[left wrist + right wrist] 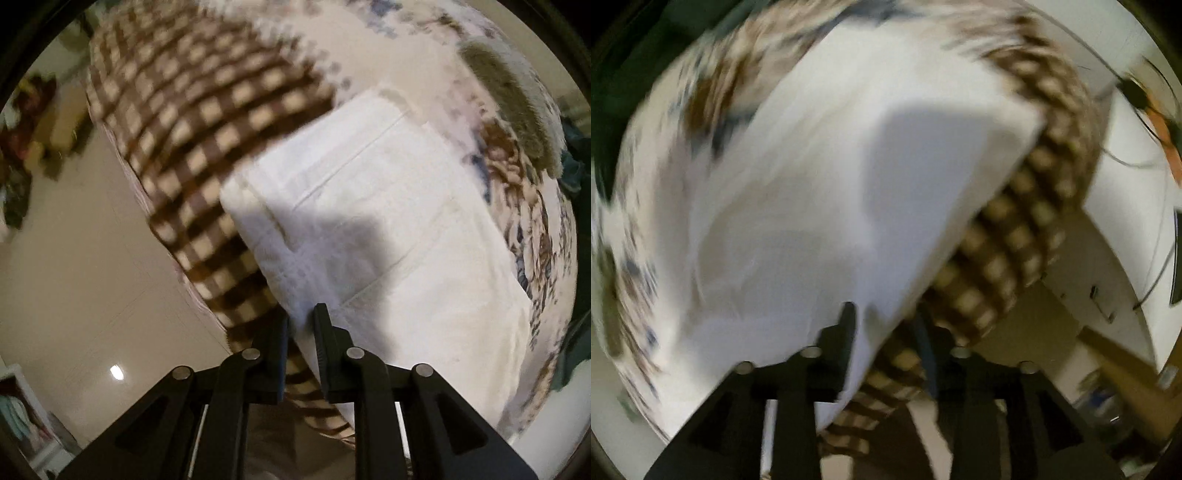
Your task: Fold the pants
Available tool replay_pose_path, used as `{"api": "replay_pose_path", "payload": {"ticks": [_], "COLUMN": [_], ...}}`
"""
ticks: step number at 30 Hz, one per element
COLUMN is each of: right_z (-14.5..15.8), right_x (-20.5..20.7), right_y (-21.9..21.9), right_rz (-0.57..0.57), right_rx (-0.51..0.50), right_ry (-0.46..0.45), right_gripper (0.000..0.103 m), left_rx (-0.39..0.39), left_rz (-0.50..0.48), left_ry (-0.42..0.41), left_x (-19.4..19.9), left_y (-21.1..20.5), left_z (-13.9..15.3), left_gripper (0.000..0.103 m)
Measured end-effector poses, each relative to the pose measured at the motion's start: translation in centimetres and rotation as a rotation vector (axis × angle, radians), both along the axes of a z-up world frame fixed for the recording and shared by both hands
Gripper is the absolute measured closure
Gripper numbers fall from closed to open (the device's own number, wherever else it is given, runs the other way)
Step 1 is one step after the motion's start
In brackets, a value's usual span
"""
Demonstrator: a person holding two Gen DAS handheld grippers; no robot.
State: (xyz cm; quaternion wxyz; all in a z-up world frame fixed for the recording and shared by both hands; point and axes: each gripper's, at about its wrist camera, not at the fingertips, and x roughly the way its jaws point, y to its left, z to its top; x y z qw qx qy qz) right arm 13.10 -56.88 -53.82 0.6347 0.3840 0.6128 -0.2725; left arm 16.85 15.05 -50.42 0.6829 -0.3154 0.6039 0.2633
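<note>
Left wrist view. The left gripper (301, 325) has its jaws drawn close, a narrow gap between them, and the near corner of the white pants (373, 218) sits in that gap; the fabric edge appears pinched between the fingers (327, 343). The pants are folded into a thick rectangular stack that extends forward and to the right of the gripper. A seam line runs along the top layer. A grey shadow falls on the fabric just ahead of the fingertips. The pants lie partly on a brown checked blanket (192, 122), which spreads ahead and to the left, and partly on a floral bedcover (532, 229) to the right. Pale floor (74, 280) lies left of the gripper. Picture slightly blurred.

Right wrist view. Heavy motion blur. The right gripper (884, 332) stands with its jaws clearly apart. A corner of the pants (820, 206) lies between the two fingers, closer to the left finger (846, 325); whether either finger touches it I cannot tell. The pants fill the area ahead and left. The checked blanket (1015, 236) runs ahead to the right.
</note>
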Motion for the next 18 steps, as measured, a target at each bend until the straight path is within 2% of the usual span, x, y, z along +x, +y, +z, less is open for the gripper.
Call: {"api": "replay_pose_path", "payload": {"ticks": [2, 3, 5, 7, 10, 11, 12, 13, 16, 18], "right_z": [1.2, 1.5, 1.4, 1.1, -0.1, -0.7, -1.0, -0.8, 1.0, 1.3], "right_x": [-1.3, -1.7, -1.9, -1.6, -0.5, 0.2, 0.7, 1.1, 1.1, 0.5], "right_y": [-2.7, -4.2, -6.6, -8.8, -11.3, -11.9, -12.2, -12.3, -11.7, -11.0], "right_rz": [-0.091, -0.130, -0.190, -0.249, -0.275, -0.264, -0.256, -0.249, -0.220, -0.183], "right_rx": [-0.017, -0.027, -0.021, -0.014, -0.046, -0.053, -0.072, -0.103, -0.209, -0.271], "right_ry": [-0.066, -0.092, -0.128, -0.172, -0.172, -0.154, -0.130, -0.109, -0.104, -0.037], "right_gripper": [0.061, 0.061, 0.061, 0.061, 0.061, 0.064, 0.094, 0.100, 0.101, 0.101], "left_rx": [0.079, 0.092, 0.103, 0.104, 0.086, 0.072, 0.059, 0.050, 0.048, 0.055], "left_rz": [-0.058, -0.084, -0.155, -0.230, -0.320, -0.344, -0.367, -0.391, -0.486, -0.545], "left_ry": [-0.021, -0.040, -0.074, -0.113, -0.130, -0.133, -0.130, -0.130, -0.132, -0.132], "left_x": [0.9, 1.4, 3.2, 5.3, 7.9, 8.5, 9.3, 10.0, 11.5, 12.1], "left_y": [-1.8, -2.7, -5.0, -7.7, -11.3, -12.6, -14.0, -15.2, -19.2, -21.3], "left_z": [2.1, 2.7, 3.6, 3.8, 3.2, 2.7, 2.3, 1.8, 1.0, 0.8], "left_gripper": [0.072, 0.068, 0.046, 0.037, 0.037, 0.037, 0.037, 0.037, 0.037, 0.037]}}
